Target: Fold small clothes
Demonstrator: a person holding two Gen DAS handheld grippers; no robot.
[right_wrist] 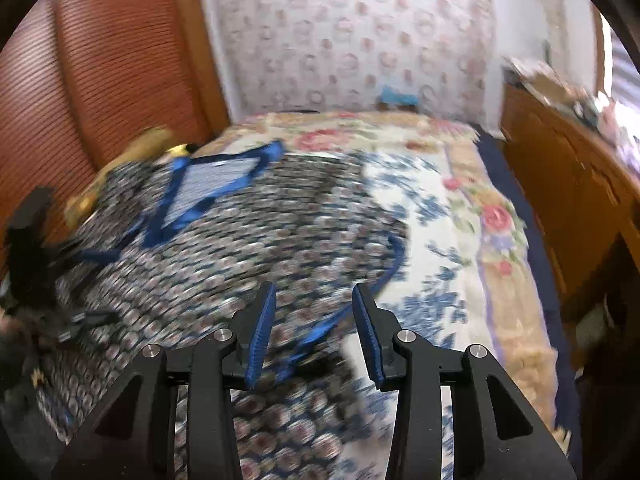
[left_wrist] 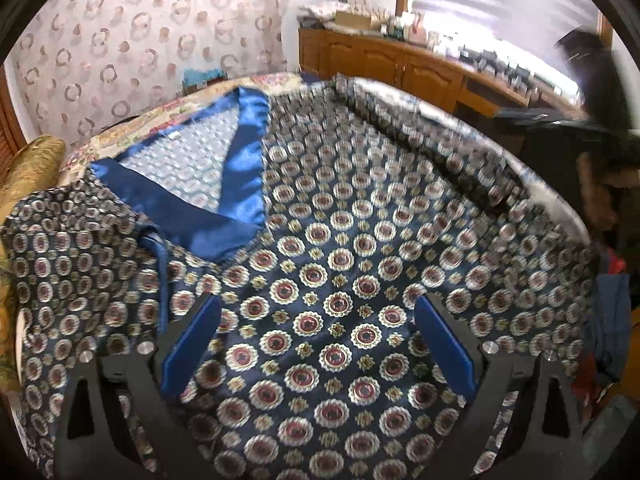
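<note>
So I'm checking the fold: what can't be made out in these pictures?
- Left wrist view: near hem of the navy medallion-patterned satin garment, cut off behind the left gripper.
- Left wrist view: dark blurred shape at right, unidentifiable.
- Right wrist view: garment's blue-trimmed edge near the right gripper, motion-blurred.

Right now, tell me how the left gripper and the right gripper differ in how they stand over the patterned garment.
The left gripper has its jaws spread wide; the right gripper holds its jaws narrower, though open. The left gripper hangs over the middle of the patterned garment, near the blue satin collar; the right gripper is at the garment's blue-trimmed edge, beside the floral bedspread. Both have blue pads and grip nothing.
</note>
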